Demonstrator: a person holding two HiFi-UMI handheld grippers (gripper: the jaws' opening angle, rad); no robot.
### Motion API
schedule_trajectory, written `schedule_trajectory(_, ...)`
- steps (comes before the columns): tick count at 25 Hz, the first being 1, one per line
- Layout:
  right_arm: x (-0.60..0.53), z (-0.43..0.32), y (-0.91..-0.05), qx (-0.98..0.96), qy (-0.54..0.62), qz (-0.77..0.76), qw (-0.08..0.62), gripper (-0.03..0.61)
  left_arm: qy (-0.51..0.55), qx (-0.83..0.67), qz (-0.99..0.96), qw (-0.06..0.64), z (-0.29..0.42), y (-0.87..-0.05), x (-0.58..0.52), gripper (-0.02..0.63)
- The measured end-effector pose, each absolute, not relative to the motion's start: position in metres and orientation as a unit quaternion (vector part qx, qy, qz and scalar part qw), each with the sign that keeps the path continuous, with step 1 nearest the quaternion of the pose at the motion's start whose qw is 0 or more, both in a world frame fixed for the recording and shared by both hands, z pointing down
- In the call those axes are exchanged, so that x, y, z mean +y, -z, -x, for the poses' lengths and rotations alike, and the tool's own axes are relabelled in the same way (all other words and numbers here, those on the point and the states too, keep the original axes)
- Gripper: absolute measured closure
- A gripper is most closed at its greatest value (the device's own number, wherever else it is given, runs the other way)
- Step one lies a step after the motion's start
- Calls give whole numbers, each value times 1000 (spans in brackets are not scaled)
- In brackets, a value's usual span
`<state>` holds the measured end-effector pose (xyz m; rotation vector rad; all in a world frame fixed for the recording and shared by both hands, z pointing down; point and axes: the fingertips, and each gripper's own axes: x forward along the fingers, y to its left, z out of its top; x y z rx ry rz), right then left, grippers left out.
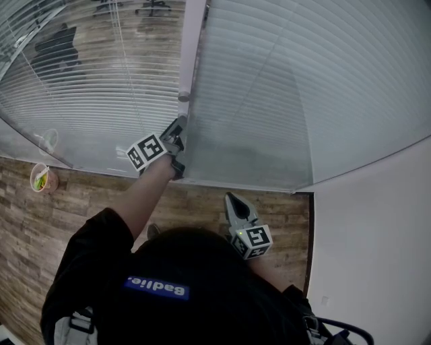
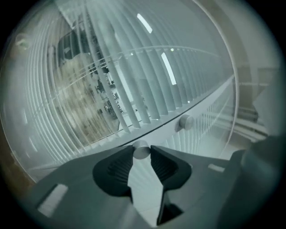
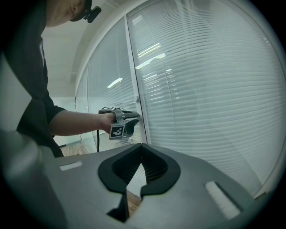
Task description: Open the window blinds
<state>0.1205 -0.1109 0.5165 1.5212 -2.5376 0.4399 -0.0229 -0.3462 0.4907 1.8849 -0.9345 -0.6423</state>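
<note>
My left gripper reaches level to the white post between two glass panes and is shut on a small round knob on that post. A second knob sits further along the post, clear of the jaws. The slats of the left blind are tilted, so the room behind shows through. The right blind looks closed and opaque. My right gripper hangs lower and nearer to me, shut and empty. In the right gripper view the left gripper is at the post.
A cup with something green and yellow in it stands on the wooden floor by the glass at the left. A white wall closes the right side. Office chairs stand beyond the glass.
</note>
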Motion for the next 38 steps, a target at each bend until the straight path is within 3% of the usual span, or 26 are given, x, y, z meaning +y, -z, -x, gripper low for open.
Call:
schedule_trajectory(13,-107,-121,-515,-846,-144,-507,82,575,399,-290,-661,565,26,-499,-349,494)
schedule_trajectory(21,-106,-123,-518,-846,-151,-506,78,575,390,-296,-670,558,26,-498,-349,492)
schedule_trajectory(26,-104,-121,-518,-848,-146,-504,79,568,341,-326,-725,502,31,-488,-344,473)
schedule_trajectory(29,-104,-123,-520,-846,-149,-506,76,565,273,-352,-795,412,32,-476,-338,442)
schedule_trajectory(31,-105,-123,-521,-846,-153,-506,74,563,182,-386,-852,304,32,-472,-335,442)
schedule_trajectory(38,-105,-121,-528,-845,-163,-504,78,554,-225,-401,-859,-224,13,-482,-320,426)
